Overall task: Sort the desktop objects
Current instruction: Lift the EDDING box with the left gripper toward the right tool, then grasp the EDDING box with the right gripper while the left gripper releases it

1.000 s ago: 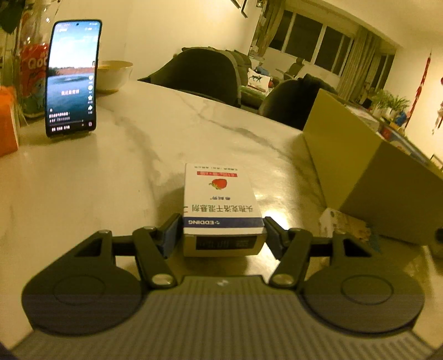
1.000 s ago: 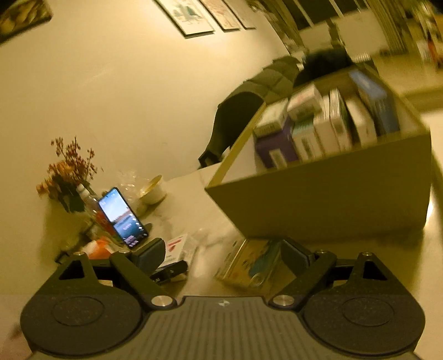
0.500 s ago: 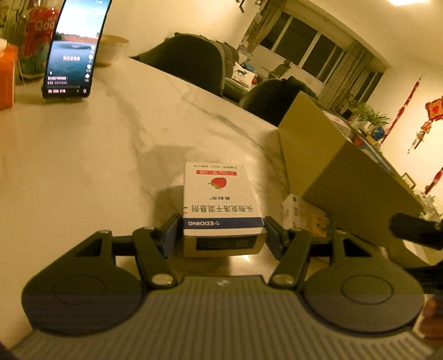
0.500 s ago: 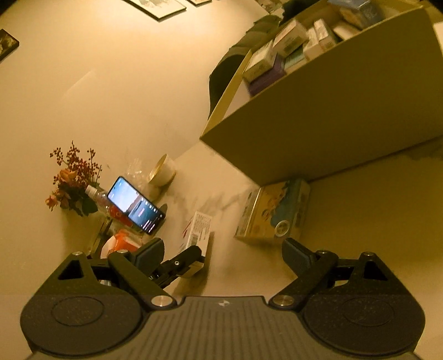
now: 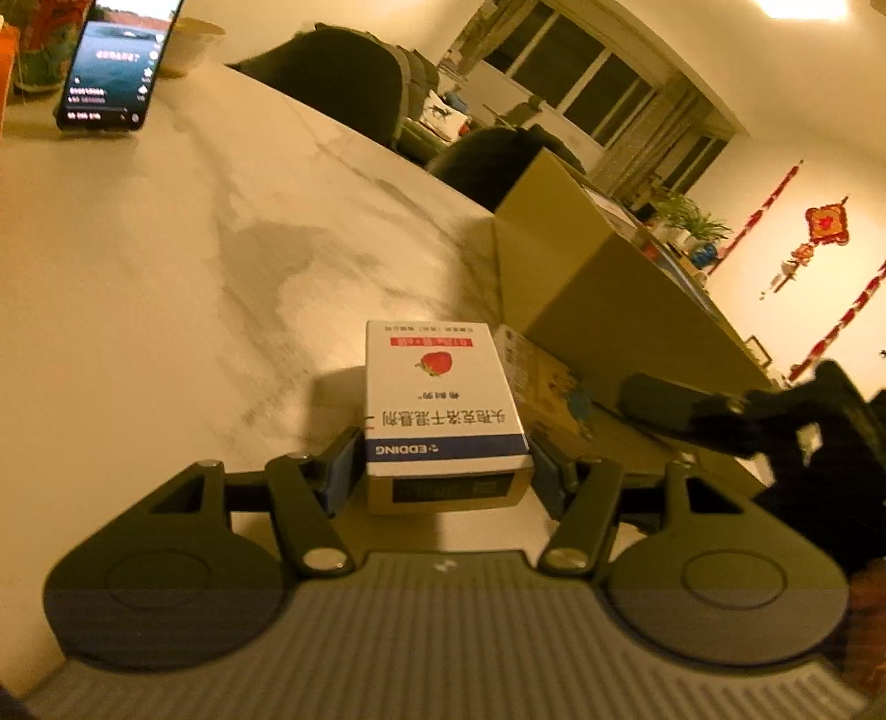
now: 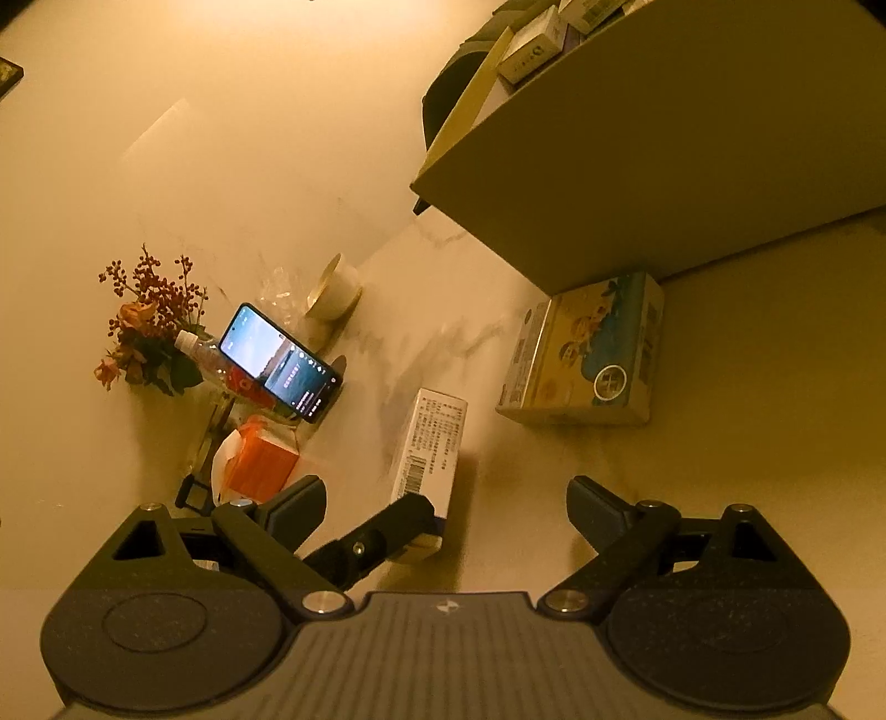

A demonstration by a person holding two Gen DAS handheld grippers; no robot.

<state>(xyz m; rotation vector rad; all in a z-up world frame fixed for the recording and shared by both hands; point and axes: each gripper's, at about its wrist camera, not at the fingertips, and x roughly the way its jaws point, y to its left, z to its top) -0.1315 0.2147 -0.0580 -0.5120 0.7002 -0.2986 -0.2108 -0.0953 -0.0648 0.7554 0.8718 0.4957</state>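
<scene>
Medicine box (image 5: 443, 404), white with a strawberry on its top, sits between the pads of the left gripper (image 5: 446, 471) in the left wrist view, and the jaws are clamped on its two long sides. Its far end looks slightly clear of the marble table (image 5: 166, 277), though blur makes it hard to say whether the box is lifted or resting. Just beyond it lies a yellow carton (image 5: 545, 382), and past that stands the big cardboard bin (image 5: 581, 277). A phone (image 5: 116, 66) is propped at the table's far corner.

From the right wrist view, the right gripper (image 6: 446, 507) has its jaws wide apart with nothing between them, hanging above the table. The medicine box (image 6: 429, 443) shows here held by the left gripper's dark finger. The yellow carton (image 6: 592, 354) lies flat on the table, touching the foot of the cardboard bin (image 6: 664, 144). Several small boxes (image 6: 531, 52) already stand inside the bin, so part of the sorting appears done. Two items seem left: the box in hand, and the carton, which the free gripper looks placed to take.
</scene>
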